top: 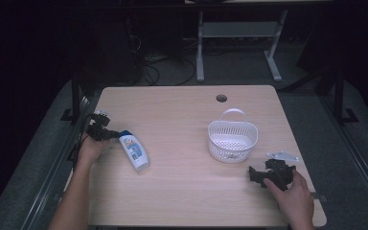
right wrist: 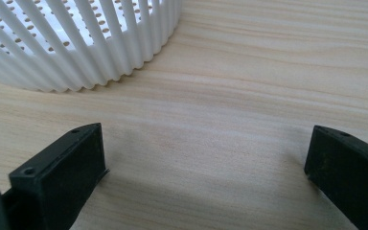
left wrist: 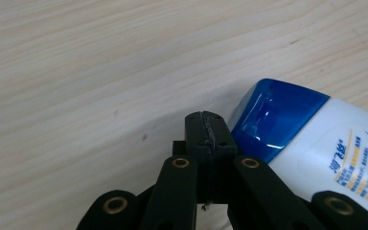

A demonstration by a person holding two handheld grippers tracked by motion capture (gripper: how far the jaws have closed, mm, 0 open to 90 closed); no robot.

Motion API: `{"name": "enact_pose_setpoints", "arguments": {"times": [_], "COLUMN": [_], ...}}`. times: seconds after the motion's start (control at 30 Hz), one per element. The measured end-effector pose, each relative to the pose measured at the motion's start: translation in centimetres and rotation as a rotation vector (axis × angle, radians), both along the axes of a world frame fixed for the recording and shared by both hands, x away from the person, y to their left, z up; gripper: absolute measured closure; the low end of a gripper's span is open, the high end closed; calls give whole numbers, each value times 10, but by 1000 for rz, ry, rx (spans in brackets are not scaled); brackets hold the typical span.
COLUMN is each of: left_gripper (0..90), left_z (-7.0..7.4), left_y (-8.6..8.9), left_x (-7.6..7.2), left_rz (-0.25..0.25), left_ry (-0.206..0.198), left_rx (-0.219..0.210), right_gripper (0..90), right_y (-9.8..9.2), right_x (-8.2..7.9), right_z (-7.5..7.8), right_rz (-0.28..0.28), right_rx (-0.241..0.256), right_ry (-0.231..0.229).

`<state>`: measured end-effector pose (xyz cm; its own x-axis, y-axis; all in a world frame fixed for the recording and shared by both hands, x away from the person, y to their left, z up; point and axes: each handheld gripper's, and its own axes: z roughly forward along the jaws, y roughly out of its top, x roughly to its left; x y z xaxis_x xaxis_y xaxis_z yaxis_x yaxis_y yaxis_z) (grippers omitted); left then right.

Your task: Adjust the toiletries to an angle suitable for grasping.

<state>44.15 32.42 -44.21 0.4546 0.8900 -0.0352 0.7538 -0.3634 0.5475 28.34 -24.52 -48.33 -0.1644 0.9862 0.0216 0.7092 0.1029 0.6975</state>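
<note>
A white shampoo bottle (top: 135,151) with a blue cap lies flat on the wooden table (top: 172,115), left of centre. My left gripper (top: 106,133) sits just left of the cap, jaws pressed together with nothing between them. In the left gripper view the shut tips (left wrist: 207,132) rest beside the blue cap of the bottle (left wrist: 287,120). A white slatted basket (top: 232,139) with a handle stands right of centre. My right gripper (top: 258,173) rests on the table in front of the basket, open, jaws wide apart (right wrist: 206,158) over bare wood, the basket (right wrist: 76,43) just ahead.
A round cable hole (top: 221,98) is near the table's far edge. A grey three-cornered plate (top: 282,155) tops the right gripper. Beyond the table stand desk legs (top: 200,48) and cables on a dark floor. Bare wood stretches between bottle and basket.
</note>
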Motion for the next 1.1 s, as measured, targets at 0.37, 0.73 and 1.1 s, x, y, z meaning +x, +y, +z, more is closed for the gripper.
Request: {"name": "enact_pose_setpoints", "arguments": {"times": [0.37, 0.73, 1.1], "left_gripper": [900, 900, 900], "left_z": [-5, 3, 0], "left_y": [-30, -48, -67], "left_x": [6, 10, 9], "left_rz": [-51, -86, -125], "left_ry": [-3, -20, -13], "left_rx": [-25, -38, -56], "right_gripper": [0, 0, 0], "right_y": [0, 0, 0], "right_x": [0, 0, 0], "right_z": [0, 0, 0], "right_rz": [0, 0, 0], "right_rx": [0, 0, 0], "right_ry": [0, 0, 0]}}
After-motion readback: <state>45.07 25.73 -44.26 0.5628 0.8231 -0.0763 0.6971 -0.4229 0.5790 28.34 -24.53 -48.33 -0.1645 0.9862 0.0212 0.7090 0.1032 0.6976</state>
